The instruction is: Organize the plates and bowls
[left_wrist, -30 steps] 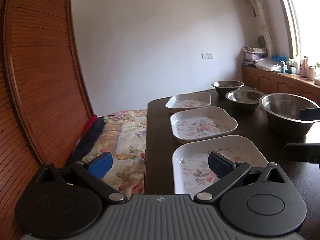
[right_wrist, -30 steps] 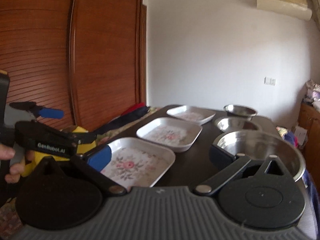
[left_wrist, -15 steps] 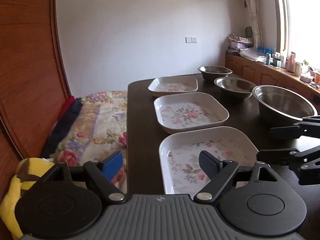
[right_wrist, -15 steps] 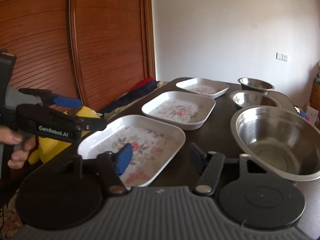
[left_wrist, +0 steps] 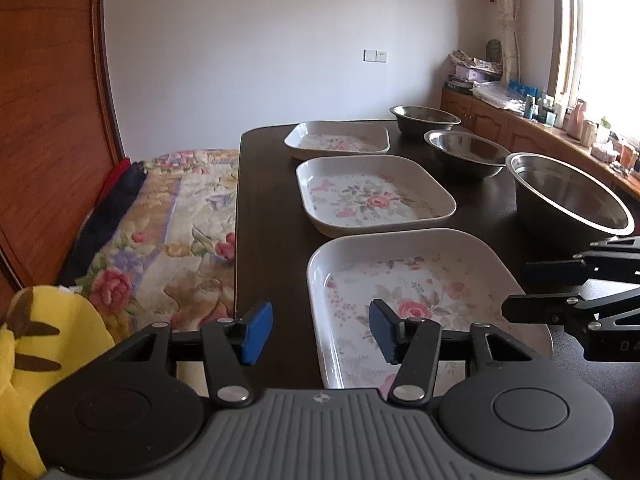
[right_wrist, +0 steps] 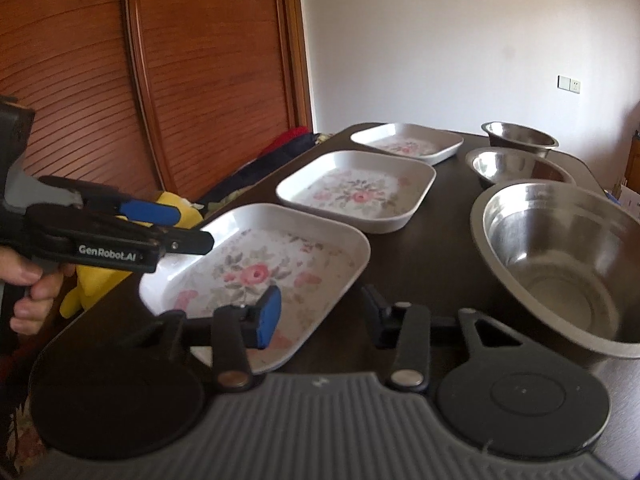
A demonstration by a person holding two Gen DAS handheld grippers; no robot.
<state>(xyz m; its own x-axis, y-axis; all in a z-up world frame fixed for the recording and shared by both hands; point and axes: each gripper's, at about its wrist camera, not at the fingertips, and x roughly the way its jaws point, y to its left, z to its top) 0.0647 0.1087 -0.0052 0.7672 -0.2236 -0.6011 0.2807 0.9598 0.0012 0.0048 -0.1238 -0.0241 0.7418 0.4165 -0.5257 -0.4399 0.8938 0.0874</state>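
Note:
Three white floral square plates stand in a row on the dark table [left_wrist: 272,208]: near [left_wrist: 420,292], middle [left_wrist: 372,196], far [left_wrist: 338,140]. To their right stand three steel bowls: large [left_wrist: 568,196], medium [left_wrist: 464,152], small [left_wrist: 424,117]. My left gripper [left_wrist: 320,334] is open and empty, over the near plate's left rim. My right gripper [right_wrist: 324,316] is open and empty, over the near plate's [right_wrist: 260,264] right rim, beside the large bowl [right_wrist: 560,264]. Each gripper shows in the other's view, the right one [left_wrist: 560,284] and the left one [right_wrist: 160,224].
A bed with a floral cover [left_wrist: 168,216] lies left of the table, with a yellow plush toy [left_wrist: 44,344] near me. A wooden wardrobe [right_wrist: 160,80] stands on the left. A cluttered wooden counter [left_wrist: 560,128] runs under the window on the right.
Both grippers have dropped and tilted toward the near plate, and both jaws have narrowed but stay open. The dishes have not moved.

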